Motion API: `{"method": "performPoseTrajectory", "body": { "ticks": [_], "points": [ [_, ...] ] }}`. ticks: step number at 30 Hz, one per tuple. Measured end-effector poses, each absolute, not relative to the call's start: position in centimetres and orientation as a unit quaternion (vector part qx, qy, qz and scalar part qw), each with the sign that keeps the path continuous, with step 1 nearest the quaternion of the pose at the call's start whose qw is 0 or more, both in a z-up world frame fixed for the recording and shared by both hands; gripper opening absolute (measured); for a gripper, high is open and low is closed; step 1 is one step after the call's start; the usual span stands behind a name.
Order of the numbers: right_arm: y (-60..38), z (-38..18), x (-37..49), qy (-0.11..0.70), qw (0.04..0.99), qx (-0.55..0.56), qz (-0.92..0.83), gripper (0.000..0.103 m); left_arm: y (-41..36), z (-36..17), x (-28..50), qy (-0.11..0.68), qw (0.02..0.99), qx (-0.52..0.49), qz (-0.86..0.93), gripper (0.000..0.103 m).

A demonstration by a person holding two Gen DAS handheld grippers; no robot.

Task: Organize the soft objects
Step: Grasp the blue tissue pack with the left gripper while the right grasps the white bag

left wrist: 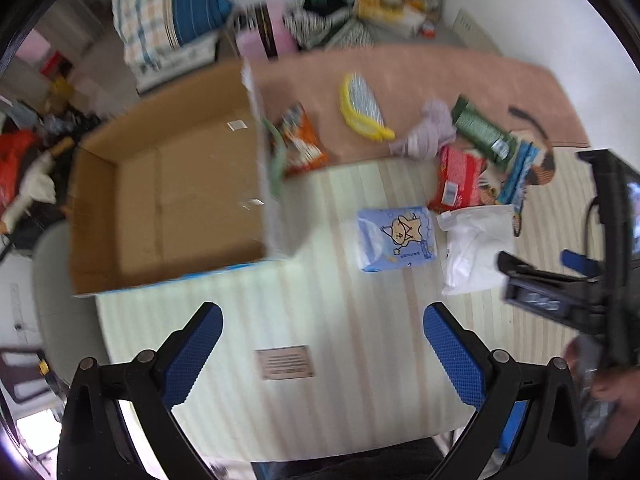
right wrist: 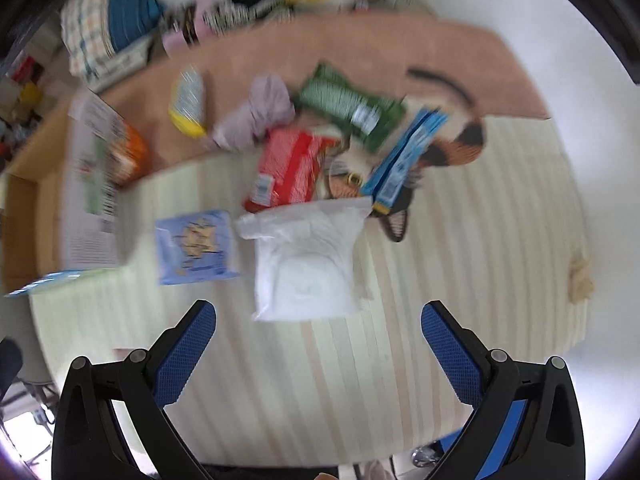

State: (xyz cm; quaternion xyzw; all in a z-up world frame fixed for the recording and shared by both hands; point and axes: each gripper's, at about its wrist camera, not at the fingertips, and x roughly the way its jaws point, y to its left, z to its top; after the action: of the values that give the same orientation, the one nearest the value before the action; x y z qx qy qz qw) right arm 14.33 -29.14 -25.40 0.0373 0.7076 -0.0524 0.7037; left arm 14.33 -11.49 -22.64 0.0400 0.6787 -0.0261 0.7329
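An open, empty cardboard box [left wrist: 168, 200] stands at the table's left; its edge shows in the right wrist view [right wrist: 36, 184]. Soft packs lie to its right: a blue tissue pack with a cat drawing [left wrist: 396, 238] [right wrist: 196, 246], a white plastic bag [left wrist: 476, 248] [right wrist: 306, 264], a red pack [left wrist: 458, 180] [right wrist: 290, 168], a green pack [left wrist: 480, 130] [right wrist: 348, 106], a lilac cloth [left wrist: 428, 130] [right wrist: 256, 116], an orange pack [left wrist: 300, 136] [right wrist: 128, 154]. My left gripper [left wrist: 322, 350] is open and empty above the table. My right gripper [right wrist: 318, 350] is open and empty, just short of the white bag.
A yellow-rimmed pouch [left wrist: 362, 106] [right wrist: 188, 102] and a blue strip pack [left wrist: 518, 174] [right wrist: 404, 158] lie on the pink mat [left wrist: 440, 68]. The right gripper's body [left wrist: 572, 280] shows at the left view's right edge. Bedding and clutter lie behind the table.
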Motion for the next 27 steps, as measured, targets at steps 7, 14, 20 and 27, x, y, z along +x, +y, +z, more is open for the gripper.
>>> {"method": "performPoseTrajectory", "body": {
  "ticks": [7, 14, 20, 27],
  "points": [
    [-28.4, -34.7, 16.2, 0.768, 0.639, 0.021, -0.02, 0.103, -15.8, -28.4, 17.2, 0.698, 0.7, 0.129, -0.079, 0.103],
    [-33.2, -36.7, 12.9, 0.798, 0.6, 0.053, -0.019, 0.09, -21.2, -32.6, 17.2, 0.669, 0.64, 0.321, -0.197, 0.103],
    [-35.6, -38.1, 11.1, 0.807, 0.586, 0.075, -0.008, 0.091, -24.6, -37.3, 17.1, 0.675, 0.564, 0.402, -0.254, 0.103],
    [-35.7, -38.5, 11.8, 0.807, 0.587, 0.062, -0.004, 0.093, -26.2, -41.8, 17.0, 0.684, 0.518, 0.447, -0.254, 0.1]
  ]
}}
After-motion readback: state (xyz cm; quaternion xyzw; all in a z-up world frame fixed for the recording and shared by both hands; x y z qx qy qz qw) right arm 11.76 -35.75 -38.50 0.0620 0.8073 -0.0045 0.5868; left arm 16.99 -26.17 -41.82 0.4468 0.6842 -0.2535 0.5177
